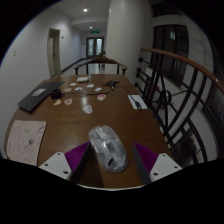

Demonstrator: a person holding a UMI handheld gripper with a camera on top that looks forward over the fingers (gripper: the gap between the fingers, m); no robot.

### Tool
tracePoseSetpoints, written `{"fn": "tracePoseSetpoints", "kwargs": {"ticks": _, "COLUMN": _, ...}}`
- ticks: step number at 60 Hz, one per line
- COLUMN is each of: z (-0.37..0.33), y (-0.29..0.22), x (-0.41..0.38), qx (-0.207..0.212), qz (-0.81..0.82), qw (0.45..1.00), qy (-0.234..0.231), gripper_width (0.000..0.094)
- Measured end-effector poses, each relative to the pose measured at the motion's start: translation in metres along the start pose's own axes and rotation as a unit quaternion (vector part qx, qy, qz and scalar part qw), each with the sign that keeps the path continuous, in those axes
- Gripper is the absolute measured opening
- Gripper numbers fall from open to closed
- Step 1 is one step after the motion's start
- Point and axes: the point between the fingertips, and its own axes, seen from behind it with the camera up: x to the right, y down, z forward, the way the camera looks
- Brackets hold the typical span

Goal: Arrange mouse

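A silver-grey computer mouse (107, 146) lies on the brown wooden table (70, 125), its length pointing away from me. My gripper (112, 152) is low over the table with the mouse between its two fingers. The purple pad of the left finger (76, 155) lies close beside the mouse's left flank. The right finger (150, 157) stands apart from the mouse with a visible gap. The gripper is open and the mouse rests on the table.
A printed paper sheet (24, 140) lies at the near left. A dark flat device (40, 97), papers (85, 86), small round items (88, 108) and a white object (137, 101) lie farther along the table. A dark railing (175, 90) runs along the right.
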Motion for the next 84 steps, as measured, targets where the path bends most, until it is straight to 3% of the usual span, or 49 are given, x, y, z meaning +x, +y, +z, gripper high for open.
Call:
{"fn": "tracePoseSetpoints", "kwargs": {"ticks": 13, "z": 0.035, "y": -0.026, "x": 0.003, "qx": 0.004, "qz": 0.026, "qw": 0.999, "qy": -0.029, "gripper_width": 0.0831}}
{"fn": "tracePoseSetpoints", "kwargs": {"ticks": 17, "z": 0.037, "y": -0.025, "x": 0.013, "qx": 0.011, "qz": 0.040, "qw": 0.999, "qy": -0.007, "gripper_width": 0.0608}}
{"fn": "tracePoseSetpoints", "kwargs": {"ticks": 20, "z": 0.038, "y": -0.025, "x": 0.017, "qx": 0.018, "qz": 0.053, "qw": 0.998, "qy": 0.005, "gripper_width": 0.0517}}
{"fn": "tracePoseSetpoints", "kwargs": {"ticks": 27, "z": 0.036, "y": -0.026, "x": 0.021, "qx": 0.018, "qz": 0.076, "qw": 0.997, "qy": 0.015, "gripper_width": 0.0413}}
{"fn": "tracePoseSetpoints", "kwargs": {"ticks": 31, "z": 0.025, "y": -0.022, "x": 0.026, "qx": -0.006, "qz": 0.069, "qw": 0.996, "qy": 0.052, "gripper_width": 0.0381}}
{"fn": "tracePoseSetpoints", "kwargs": {"ticks": 35, "z": -0.003, "y": -0.036, "x": 0.023, "qx": 0.007, "qz": 0.047, "qw": 0.995, "qy": 0.087, "gripper_width": 0.0379}}
{"fn": "tracePoseSetpoints", "kwargs": {"ticks": 44, "z": -0.082, "y": -0.082, "x": -0.067, "qx": 0.062, "qz": 0.057, "qw": 0.995, "qy": 0.062, "gripper_width": 0.0383}}
{"fn": "tracePoseSetpoints", "kwargs": {"ticks": 50, "z": -0.109, "y": -0.091, "x": -0.157, "qx": 0.076, "qz": 0.064, "qw": 0.995, "qy": 0.025, "gripper_width": 0.0380}}
{"fn": "tracePoseSetpoints", "kwargs": {"ticks": 58, "z": -0.092, "y": -0.050, "x": -0.266, "qx": 0.034, "qz": 0.045, "qw": 0.998, "qy": -0.033, "gripper_width": 0.0383}}
{"fn": "tracePoseSetpoints", "kwargs": {"ticks": 68, "z": -0.057, "y": 0.015, "x": -0.329, "qx": -0.018, "qz": 0.014, "qw": 0.998, "qy": -0.050, "gripper_width": 0.0390}}
{"fn": "tracePoseSetpoints", "kwargs": {"ticks": 70, "z": -0.053, "y": 0.011, "x": -0.330, "qx": 0.001, "qz": 0.014, "qw": 0.999, "qy": -0.045, "gripper_width": 0.0383}}
{"fn": "tracePoseSetpoints", "kwargs": {"ticks": 75, "z": -0.048, "y": 0.012, "x": -0.331, "qx": 0.001, "qz": 0.014, "qw": 0.999, "qy": -0.043, "gripper_width": 0.0383}}
{"fn": "tracePoseSetpoints", "kwargs": {"ticks": 81, "z": -0.053, "y": 0.014, "x": -0.332, "qx": -0.007, "qz": 0.013, "qw": 0.999, "qy": -0.043, "gripper_width": 0.0544}}
{"fn": "tracePoseSetpoints", "kwargs": {"ticks": 84, "z": -0.060, "y": 0.015, "x": -0.335, "qx": -0.010, "qz": 0.016, "qw": 0.999, "qy": -0.051, "gripper_width": 0.0711}}
